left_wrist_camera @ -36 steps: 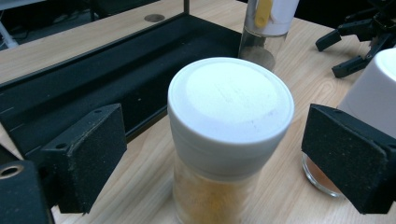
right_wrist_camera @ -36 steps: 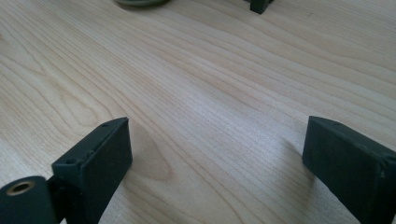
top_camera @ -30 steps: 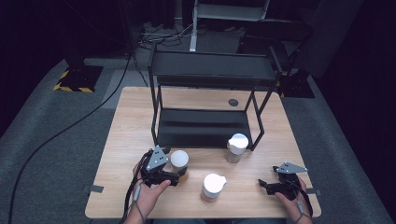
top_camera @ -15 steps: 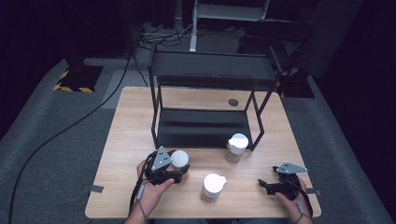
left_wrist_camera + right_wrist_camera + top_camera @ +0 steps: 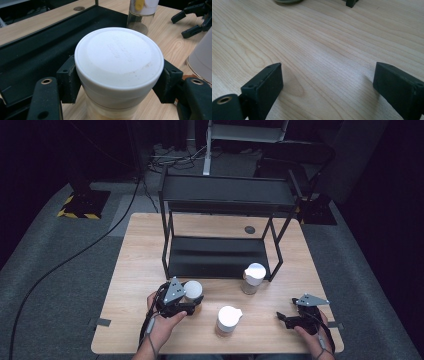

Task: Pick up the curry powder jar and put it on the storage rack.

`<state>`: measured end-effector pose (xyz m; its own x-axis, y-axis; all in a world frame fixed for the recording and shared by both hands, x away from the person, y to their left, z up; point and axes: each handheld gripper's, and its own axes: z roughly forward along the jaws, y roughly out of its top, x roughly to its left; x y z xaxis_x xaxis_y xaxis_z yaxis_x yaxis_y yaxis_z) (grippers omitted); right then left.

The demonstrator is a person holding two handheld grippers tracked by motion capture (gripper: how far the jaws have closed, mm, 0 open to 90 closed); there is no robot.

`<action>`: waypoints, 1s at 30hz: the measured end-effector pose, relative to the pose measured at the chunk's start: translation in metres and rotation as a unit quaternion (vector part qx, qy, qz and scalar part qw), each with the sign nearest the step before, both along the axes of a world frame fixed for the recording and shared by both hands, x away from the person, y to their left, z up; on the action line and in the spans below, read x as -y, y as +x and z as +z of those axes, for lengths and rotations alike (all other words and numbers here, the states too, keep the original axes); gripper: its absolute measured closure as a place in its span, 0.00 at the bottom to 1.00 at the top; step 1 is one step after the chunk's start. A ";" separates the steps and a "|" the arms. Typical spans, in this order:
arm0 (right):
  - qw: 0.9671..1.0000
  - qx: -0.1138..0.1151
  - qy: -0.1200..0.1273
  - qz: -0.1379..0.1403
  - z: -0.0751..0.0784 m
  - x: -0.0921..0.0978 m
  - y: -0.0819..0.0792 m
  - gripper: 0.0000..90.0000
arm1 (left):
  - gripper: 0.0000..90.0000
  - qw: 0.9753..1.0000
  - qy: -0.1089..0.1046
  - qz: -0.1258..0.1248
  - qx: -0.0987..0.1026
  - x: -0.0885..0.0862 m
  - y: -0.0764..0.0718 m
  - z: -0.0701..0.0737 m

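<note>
Two grippers sat low over the bench (image 5: 150,245); left gripper (image 5: 186,301) fingers clasped a white-lidded jar (image 5: 119,65); right gripper (image 5: 283,318) fingers spread, holding nothing.

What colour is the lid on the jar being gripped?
White; the lid shows best in the left gripper view.

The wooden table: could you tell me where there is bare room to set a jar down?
Bare: the rack's black lower shelf, the light wooden table left of the rack, and the wood before the right tongs. Crowded: the front middle, around the three white-lidded jars.
</note>
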<state>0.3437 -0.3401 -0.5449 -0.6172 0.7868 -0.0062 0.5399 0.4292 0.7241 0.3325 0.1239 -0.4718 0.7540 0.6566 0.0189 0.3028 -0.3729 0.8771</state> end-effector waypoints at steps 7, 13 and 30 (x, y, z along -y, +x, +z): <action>1.000 0.000 0.000 0.003 0.000 0.000 0.000 0.10 | 0.37 1.000 -0.006 -0.004 0.000 0.001 0.005 0.008; 1.000 0.000 0.000 0.008 0.000 -0.001 0.001 0.10 | 0.37 1.000 -0.009 -0.006 0.000 0.001 0.010 0.017; 1.000 -0.003 -0.001 0.013 0.000 -0.002 0.004 0.07 | 0.37 1.000 -0.015 -0.011 0.006 0.004 0.031 0.039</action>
